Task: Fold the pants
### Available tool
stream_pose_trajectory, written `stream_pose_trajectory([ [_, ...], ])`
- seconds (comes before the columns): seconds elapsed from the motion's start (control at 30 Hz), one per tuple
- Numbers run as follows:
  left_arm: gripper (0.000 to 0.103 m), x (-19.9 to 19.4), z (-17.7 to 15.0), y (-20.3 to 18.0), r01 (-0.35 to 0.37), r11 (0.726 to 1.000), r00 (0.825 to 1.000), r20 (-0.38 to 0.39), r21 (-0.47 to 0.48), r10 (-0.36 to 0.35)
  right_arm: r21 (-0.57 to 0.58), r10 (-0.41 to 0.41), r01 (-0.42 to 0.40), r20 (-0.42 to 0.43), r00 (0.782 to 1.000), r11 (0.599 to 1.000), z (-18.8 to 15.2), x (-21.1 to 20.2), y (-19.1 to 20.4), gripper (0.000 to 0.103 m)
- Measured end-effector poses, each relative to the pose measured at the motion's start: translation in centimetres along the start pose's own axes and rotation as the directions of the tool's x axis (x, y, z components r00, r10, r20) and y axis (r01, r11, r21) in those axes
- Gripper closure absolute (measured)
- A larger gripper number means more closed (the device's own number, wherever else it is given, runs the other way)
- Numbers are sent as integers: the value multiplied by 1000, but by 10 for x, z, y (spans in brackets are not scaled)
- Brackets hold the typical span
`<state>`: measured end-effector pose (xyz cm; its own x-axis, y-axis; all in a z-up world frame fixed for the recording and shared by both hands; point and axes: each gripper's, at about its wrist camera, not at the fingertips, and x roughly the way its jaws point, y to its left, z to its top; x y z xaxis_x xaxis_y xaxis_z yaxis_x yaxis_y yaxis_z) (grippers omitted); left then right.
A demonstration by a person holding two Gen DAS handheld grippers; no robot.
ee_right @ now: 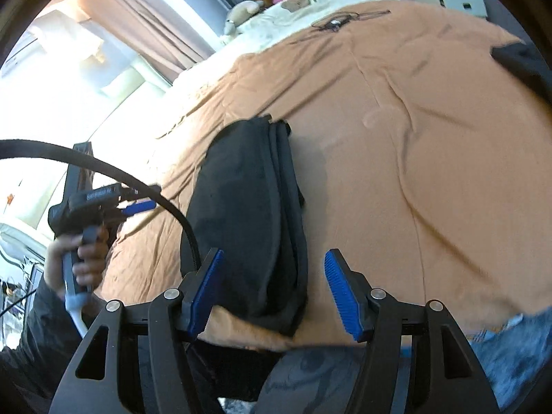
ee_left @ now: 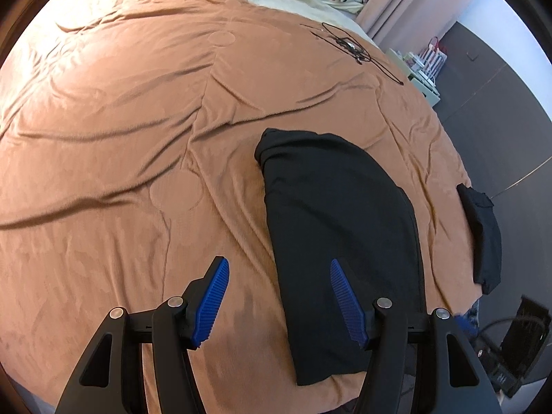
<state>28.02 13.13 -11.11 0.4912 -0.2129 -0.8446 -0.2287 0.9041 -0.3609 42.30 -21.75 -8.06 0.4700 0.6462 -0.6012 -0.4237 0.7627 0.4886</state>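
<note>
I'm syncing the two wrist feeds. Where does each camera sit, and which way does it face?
Left wrist: behind the open left tongs, looking up the orange bedspread with the folded black pants to the right; only the tongs show.
Right wrist: behind the open right tongs, above the pants; the person's left hand grips the other tongs at left.
Shared: pants, bedspread, black cable.

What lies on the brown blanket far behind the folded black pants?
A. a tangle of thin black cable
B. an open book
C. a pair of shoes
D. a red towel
A: a thin black cable lies in loose loops on the blanket, well beyond the pants.
</note>
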Motion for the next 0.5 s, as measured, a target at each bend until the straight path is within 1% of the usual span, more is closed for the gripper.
stream_pose_trajectory([
  [0.17, 39, 1, -6, 2, 11, 1000, 1000, -2, -13, -11, -77, 11, -10, 11, 1000, 997, 29, 21, 6, 44],
  [0.3, 39, 2, -8, 4, 11, 1000, 1000, -2, -24, -11, -118, 37, -36, 0, 999, 992, 51, 38, 6, 44],
  [0.37, 39, 3, -8, 4, 12, 999, 1000, -2, -30, -12, -138, 51, -52, -10, 999, 989, 62, 46, 7, 49],
  [0.5, 39, 6, -10, 6, 20, 999, 1000, -2, -46, -20, -159, 61, -66, -34, 998, 985, 77, 62, 8, 49],
])
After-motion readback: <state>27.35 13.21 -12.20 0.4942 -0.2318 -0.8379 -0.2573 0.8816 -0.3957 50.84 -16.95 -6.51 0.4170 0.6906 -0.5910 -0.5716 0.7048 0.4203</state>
